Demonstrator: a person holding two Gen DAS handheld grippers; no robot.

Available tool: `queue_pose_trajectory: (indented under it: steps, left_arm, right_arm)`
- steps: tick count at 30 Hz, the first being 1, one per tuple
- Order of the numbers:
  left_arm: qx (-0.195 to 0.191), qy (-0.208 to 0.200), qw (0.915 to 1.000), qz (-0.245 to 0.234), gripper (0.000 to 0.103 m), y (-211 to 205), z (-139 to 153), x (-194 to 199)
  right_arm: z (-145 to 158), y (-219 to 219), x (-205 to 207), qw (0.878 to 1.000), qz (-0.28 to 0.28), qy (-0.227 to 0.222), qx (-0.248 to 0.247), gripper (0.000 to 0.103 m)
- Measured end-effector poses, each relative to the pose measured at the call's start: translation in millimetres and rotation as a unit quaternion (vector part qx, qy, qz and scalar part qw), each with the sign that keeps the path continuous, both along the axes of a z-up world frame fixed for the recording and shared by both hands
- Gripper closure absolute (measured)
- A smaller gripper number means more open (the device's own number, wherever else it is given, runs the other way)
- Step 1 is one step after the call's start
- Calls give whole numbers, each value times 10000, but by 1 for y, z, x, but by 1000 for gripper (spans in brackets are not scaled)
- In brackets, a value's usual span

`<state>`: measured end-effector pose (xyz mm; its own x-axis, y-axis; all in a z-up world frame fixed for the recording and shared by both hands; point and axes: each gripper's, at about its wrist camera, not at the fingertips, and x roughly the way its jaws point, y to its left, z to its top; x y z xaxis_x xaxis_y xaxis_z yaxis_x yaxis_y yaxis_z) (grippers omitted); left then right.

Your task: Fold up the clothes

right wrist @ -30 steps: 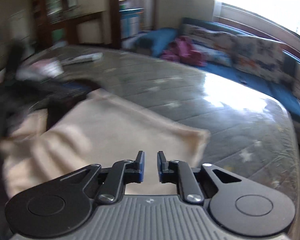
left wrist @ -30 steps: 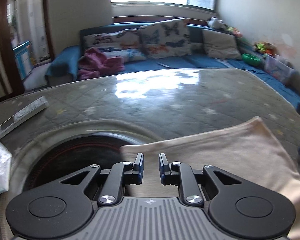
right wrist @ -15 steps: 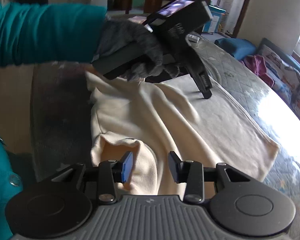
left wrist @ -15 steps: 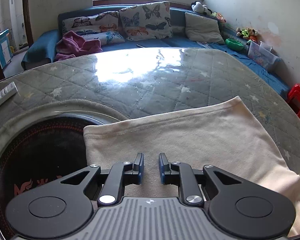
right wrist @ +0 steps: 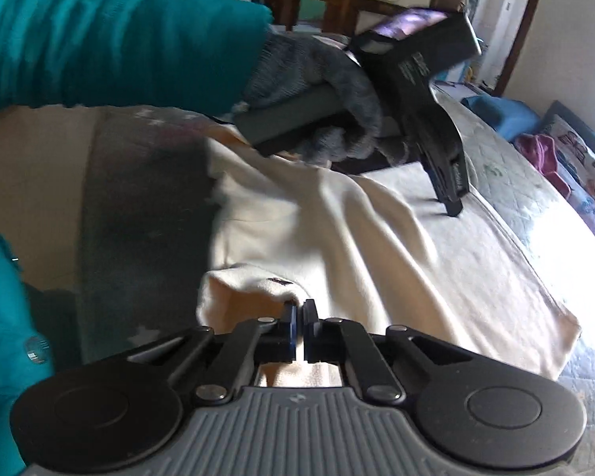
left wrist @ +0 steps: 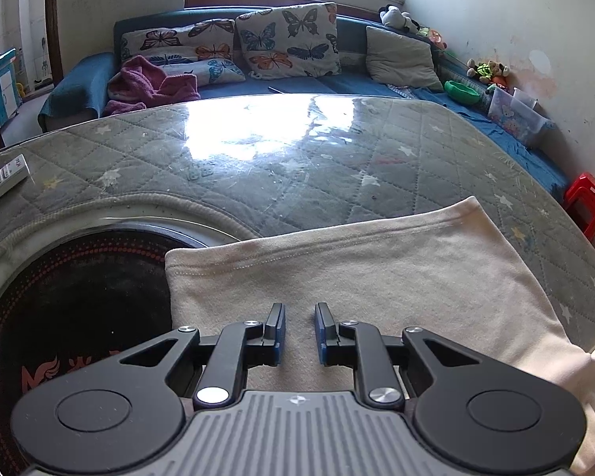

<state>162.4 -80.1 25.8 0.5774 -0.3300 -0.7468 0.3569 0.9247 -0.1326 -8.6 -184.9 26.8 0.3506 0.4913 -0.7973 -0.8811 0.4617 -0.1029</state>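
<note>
- Table (left wrist: 281, 166): quilted cover under glass.
- Cream garment (left wrist: 377, 269): spread flat on the table, 12 o'clock of both grippers.
- Right gripper (right wrist: 300, 319): jaws just closed, clenched on the garment's cuff edge.
- Left gripper (left wrist: 300, 327): jaws narrowly parted over the cloth, gripping nothing.

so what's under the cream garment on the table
The cream garment lies on the quilted table cover; its left corner overlaps the dark round inset. Whatever lies beneath its middle is covered. The right gripper pinches a fold; the left gripper stands above it.
</note>
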Motion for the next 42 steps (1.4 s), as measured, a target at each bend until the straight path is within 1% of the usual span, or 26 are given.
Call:
queue_pose_trajectory:
  steps: [5,7,8,10,11,13,15,19,23,26,30,33,34,36,40,42]
  left_arm:
    - [-24,-42,10000,35,84,1,0,1]
    - [-44,-48,10000,56,84,1,0,2]
    - [-51,-49,10000,58,85,1,0,2]
    - [-48,-63,10000,36,84,2,0,1]
    - [-57,-65,10000,41,84,2,1,1]
    - [-51,-76,9999,65,82,3,2,-2]
    - [9,-152,9999,62,82,3,7,-9]
    - [-251,-375,9987,-250,82,0,22,-46]
    - [-431,-459,9956,-694,82,-11,27,-92]
    - [-402,-464,9939,-920,82,-20,23,-123]
    - [-274,-552,9913,-1162,82,-27,16,-159]
    - [-88,-713,9896,-1248,82,-32,11,-177]
    - [-55,-743,9892,-1266,82,-34,10,-180]
    - [-37,-768,9883,-1319,80,-36,6,-187]
    - [77,-742,9876,-1382,80,-40,0,-191]
    - [114,-744,9870,-1421,79,-40,-3,-193]
  right_arm:
    - [0,0,-17,9991,278,304,-30,101]
    - [-2,1,-19,9987,279,418,30,101]
    - [-4,1,-20,9987,281,418,-23,101]
    - [-7,1,-17,9986,145,504,32,100]
    - [-8,0,-15,9984,67,554,75,99]
    - [-6,-2,-16,9981,-4,605,150,90]
    - [1,-12,-17,9965,-139,740,373,89]
    - [12,-30,-15,9925,-654,790,663,88]
    - [8,-48,-10,9850,-1329,833,727,87]
    - [-5,-58,-7,9780,-1751,947,626,87]
    - [-13,-70,-15,9736,-1908,1159,480,86]
    - [0,-74,-16,9758,-1890,989,483,80]
    - [3,-74,-14,9759,-1935,876,508,79]
    - [6,-78,-6,9718,-2172,696,599,79]
    - [-10,-86,15,9594,-2685,536,675,79]
    - [-16,-90,15,9574,-2770,506,641,79]
